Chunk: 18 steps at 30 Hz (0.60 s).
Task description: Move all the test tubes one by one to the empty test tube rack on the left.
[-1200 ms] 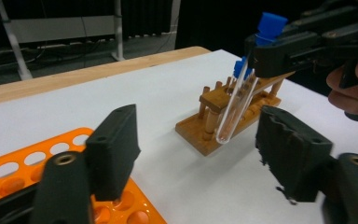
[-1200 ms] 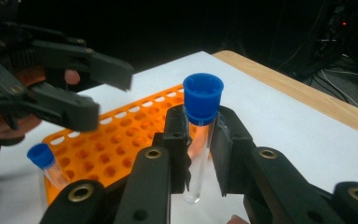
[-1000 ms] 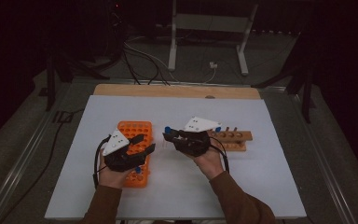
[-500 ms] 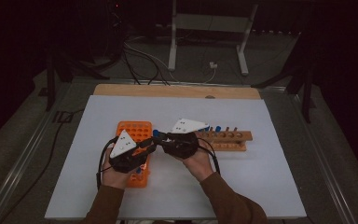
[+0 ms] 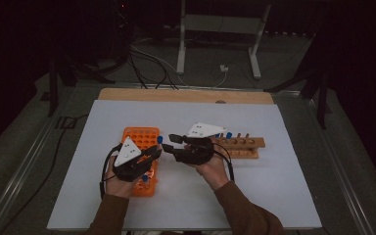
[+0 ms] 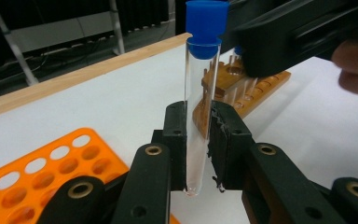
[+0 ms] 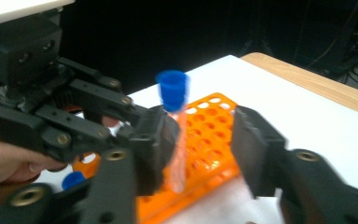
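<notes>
Handover at mid-surface: upright blue-capped tube (image 6: 196,116) clamped in left gripper (image 6: 198,149), long axis vertical, just above orange rack (image 5: 141,147); right gripper (image 7: 200,144) jaws just opening, pads seemingly clear of glass, wooden rack (image 5: 242,145) behind it.

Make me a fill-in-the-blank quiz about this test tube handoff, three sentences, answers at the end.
1. The test tube clamped upright in the left gripper has a cap coloured ____.
2. Under the left gripper lies a plastic rack coloured ____.
3. The right gripper, jaws just opened and apart from the tube, came from a rack made of ____.

Missing words: blue; orange; wood
</notes>
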Tool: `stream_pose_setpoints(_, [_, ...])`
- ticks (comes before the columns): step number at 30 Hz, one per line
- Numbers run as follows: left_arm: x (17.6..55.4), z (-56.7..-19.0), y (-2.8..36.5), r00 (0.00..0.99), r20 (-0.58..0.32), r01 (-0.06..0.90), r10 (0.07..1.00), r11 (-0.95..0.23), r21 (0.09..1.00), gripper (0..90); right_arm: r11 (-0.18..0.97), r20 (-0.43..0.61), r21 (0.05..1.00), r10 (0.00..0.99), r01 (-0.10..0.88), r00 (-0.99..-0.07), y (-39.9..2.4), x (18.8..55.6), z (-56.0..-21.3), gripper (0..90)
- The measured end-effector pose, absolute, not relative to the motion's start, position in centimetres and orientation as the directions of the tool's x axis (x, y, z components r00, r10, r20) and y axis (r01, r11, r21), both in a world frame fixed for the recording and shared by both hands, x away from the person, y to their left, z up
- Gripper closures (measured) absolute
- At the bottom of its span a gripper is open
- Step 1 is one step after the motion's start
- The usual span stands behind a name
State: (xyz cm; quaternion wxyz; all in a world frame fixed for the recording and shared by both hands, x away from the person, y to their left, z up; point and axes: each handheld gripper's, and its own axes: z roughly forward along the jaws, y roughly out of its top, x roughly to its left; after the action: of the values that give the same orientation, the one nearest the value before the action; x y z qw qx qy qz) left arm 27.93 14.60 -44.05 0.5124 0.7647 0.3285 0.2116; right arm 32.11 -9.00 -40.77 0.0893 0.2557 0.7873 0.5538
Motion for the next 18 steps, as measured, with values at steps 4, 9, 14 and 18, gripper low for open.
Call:
stream_pose_setpoints(4, [27.9,-44.1,15.1,0.682,-0.021,0.295,0.731,-0.249,0.922,78.2,0.255,0.127,0.918,0.538,0.304,-0.834,-10.7,32.2,-40.9,38.0])
stream_pose_setpoints(9, [27.5,-44.2,15.7,0.675,-0.025,0.301,0.738,-0.244,0.922,78.2,0.273,0.085,0.917,0.578,0.291,-0.811,-12.8,31.8,-41.1,30.7])
stream_pose_setpoints(14, [27.1,-44.2,16.5,0.664,-0.038,0.311,0.747,-0.230,0.922,78.2,0.264,0.074,0.919,0.614,0.293,-0.786,-15.5,31.2,-41.6,25.5])
stream_pose_setpoints(18, [26.7,-44.4,17.0,0.658,-0.042,0.321,0.752,-0.230,0.919,78.2,0.261,0.069,0.917,0.643,0.303,-0.763,-17.5,31.0,-41.9,21.9])
